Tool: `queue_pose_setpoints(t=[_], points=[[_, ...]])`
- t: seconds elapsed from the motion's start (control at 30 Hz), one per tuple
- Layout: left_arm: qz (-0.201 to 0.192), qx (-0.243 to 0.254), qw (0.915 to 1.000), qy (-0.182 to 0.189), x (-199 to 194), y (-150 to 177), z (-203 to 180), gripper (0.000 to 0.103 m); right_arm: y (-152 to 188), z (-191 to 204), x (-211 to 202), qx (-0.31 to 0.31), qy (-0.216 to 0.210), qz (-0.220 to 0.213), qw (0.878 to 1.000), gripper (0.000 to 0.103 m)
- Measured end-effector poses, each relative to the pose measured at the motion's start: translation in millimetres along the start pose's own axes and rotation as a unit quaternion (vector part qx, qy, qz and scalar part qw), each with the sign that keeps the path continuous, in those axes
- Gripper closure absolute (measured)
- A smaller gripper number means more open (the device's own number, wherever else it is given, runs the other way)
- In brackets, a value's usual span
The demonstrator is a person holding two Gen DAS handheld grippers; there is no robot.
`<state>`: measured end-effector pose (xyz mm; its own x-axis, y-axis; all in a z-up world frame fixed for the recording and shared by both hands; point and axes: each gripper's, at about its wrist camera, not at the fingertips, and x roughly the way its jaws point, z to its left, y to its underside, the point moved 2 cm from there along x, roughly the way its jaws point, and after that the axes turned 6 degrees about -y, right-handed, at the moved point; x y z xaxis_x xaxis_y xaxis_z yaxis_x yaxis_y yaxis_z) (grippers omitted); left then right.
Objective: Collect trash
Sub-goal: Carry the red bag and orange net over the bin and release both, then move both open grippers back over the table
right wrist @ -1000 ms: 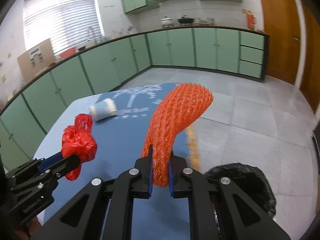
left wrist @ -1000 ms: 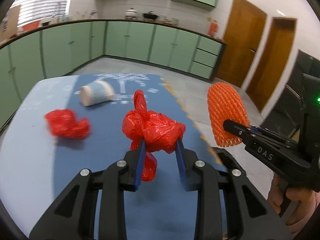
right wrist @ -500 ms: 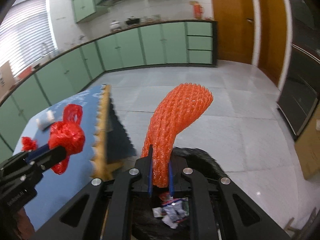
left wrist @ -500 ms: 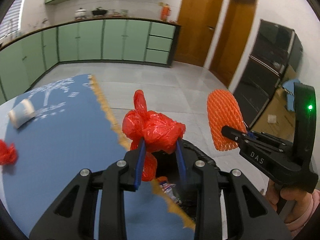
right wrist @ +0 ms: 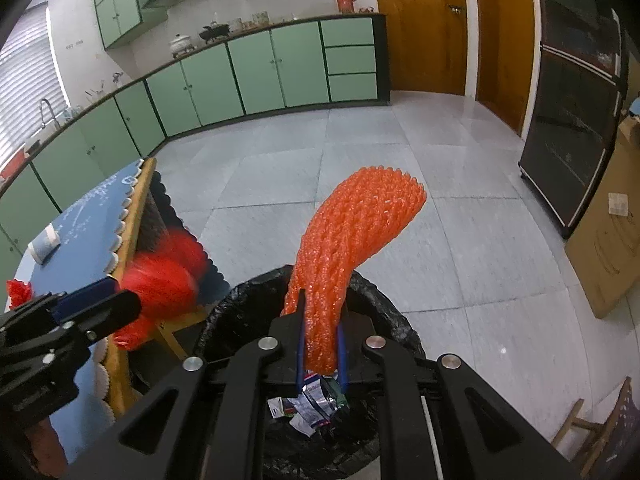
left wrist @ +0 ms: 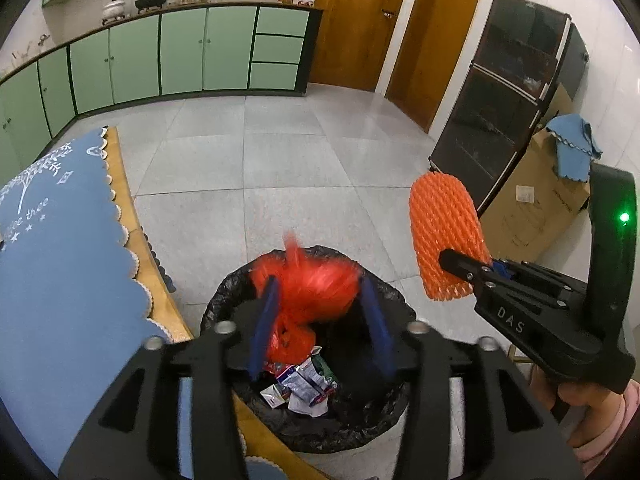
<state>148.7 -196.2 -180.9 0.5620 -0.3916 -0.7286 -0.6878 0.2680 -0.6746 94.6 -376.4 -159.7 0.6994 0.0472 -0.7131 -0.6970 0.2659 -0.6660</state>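
My left gripper [left wrist: 320,320] hangs over the black-lined trash bin [left wrist: 224,300] with its jaws spread wide. The red plastic bag [left wrist: 308,288] is blurred between them and dropping loose into the bin. In the right wrist view the left gripper [right wrist: 96,300] and the red bag [right wrist: 164,280] show at the left. My right gripper [right wrist: 320,344] is over the bin [right wrist: 384,312], shut on an orange foam net sleeve [right wrist: 352,232] that sticks up and forward. The sleeve also shows in the left wrist view [left wrist: 444,232].
The bin holds wrappers [left wrist: 300,384]. The blue-clothed table [left wrist: 60,260] is at the left, with a paper cup [right wrist: 44,242] and another red bag [right wrist: 18,290] on it. A dark cabinet [left wrist: 504,100] and a cardboard box [left wrist: 536,200] stand at the right.
Both grippers swung right from the table to above the bin. The left jaws opened and the red bag is falling out. The right gripper still holds the sleeve.
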Motion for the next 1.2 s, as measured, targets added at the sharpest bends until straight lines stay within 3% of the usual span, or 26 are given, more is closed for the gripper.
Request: queue_pose_setpoints(t=[0.03,0.33,0.4,0.5,0.57,0.8,0.97,1.2], points=[[-0.003,-0.003,1.0,-0.002,-2,1,2,0.048,1,-3,2,0.001,0.0,0.002,1.0,0.091],[-0.015,-0.034,0.9986,-0.036,-20,2,29,0.042,18,-1,19,-0.001,-0.007,0.03,1.0,0.089],[-0.019,-0.04,0.998,-0.046,-27,1,37,0.041,23,0,26,-0.002,-0.005,0.045,0.999,0.083],[-0.024,-0.05,0.9969,-0.056,-33,1,48,0.039,28,1,31,-0.006,0.001,0.054,0.998,0.06],[-0.027,-0.058,0.9961,-0.061,-38,1,54,0.039,30,1,30,-0.008,0.005,0.055,0.998,0.038],[-0.044,-0.075,0.9923,-0.088,-56,3,72,0.035,21,8,19,-0.012,0.007,0.035,0.999,0.034],[-0.066,-0.084,0.9862,-0.126,-78,6,91,0.031,7,31,6,-0.025,-0.011,0.011,1.0,0.025],[-0.095,-0.127,0.9677,-0.197,-122,22,143,0.027,-15,104,-7,-0.075,-0.069,-0.026,0.994,0.014]])
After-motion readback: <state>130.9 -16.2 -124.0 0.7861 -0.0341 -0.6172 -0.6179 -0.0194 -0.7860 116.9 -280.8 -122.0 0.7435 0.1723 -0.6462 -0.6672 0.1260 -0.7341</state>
